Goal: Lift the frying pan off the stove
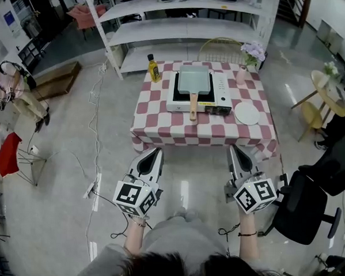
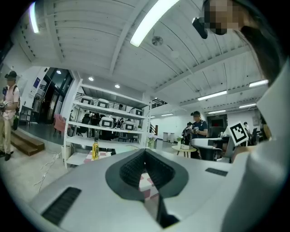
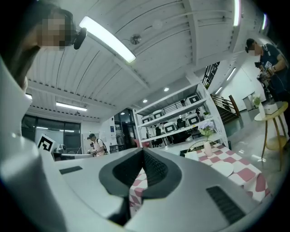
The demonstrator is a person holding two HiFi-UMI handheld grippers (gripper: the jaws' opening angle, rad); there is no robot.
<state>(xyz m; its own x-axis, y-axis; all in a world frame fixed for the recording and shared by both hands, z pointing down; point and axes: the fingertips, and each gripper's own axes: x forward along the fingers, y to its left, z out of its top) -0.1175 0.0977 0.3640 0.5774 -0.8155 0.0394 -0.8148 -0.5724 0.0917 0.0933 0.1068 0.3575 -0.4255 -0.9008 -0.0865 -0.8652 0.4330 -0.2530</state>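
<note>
checkered table [image 1: 156,121] | frying pan [image 1: 194,81] on stove [image 1: 222,90], well beyond left gripper [image 1: 155,152], right gripper [image 1: 236,149] | jaws together

white shelving [image 1: 184,25], grey floor [image 1: 63,134], checkered table [image 1: 156,119], ceiling strip lights [image 2: 152,20]

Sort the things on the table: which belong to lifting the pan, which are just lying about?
For the job: frying pan, stove, left gripper, right gripper.
Lying about: oil bottle, flower vase, white plate.
</note>
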